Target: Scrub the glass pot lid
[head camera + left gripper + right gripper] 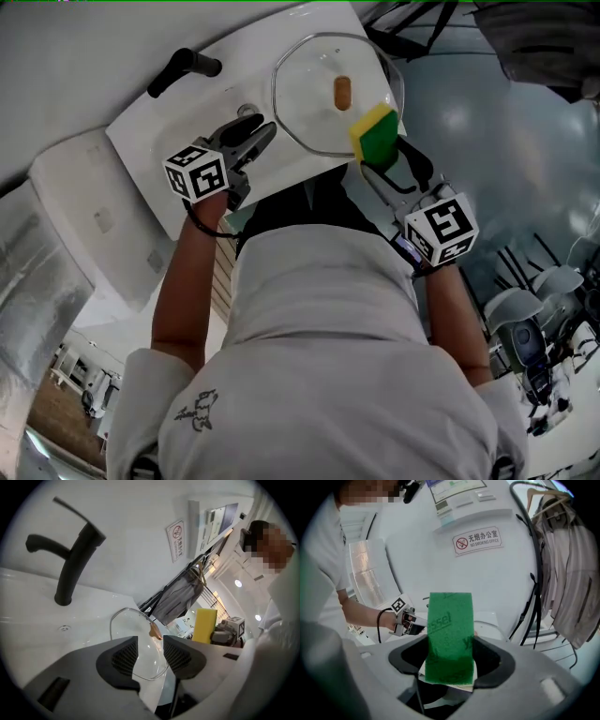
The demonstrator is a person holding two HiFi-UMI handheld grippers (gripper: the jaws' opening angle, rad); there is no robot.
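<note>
Glass lid (pixel 309 103) by released left gripper (pixel 258 128); right gripper (pixel 450 660) clenches sponge (pixel 450 630); "NO SMOKING" sign (pixel 478 541).

The sponge (pixel 375 133) hides part of the lid (pixel 309 112), perhaps touching it.

bright, even indoor light; gripper views fisheye-warped with dark corners.

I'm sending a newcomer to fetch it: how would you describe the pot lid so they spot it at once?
Find the white sink with the black faucet. Resting on it, right of the faucet in the head view, is the glass lid. It is the only clear, round thing there, with a brown knob at its centre, unlike the yellow-and-green sponge by its edge.
</note>
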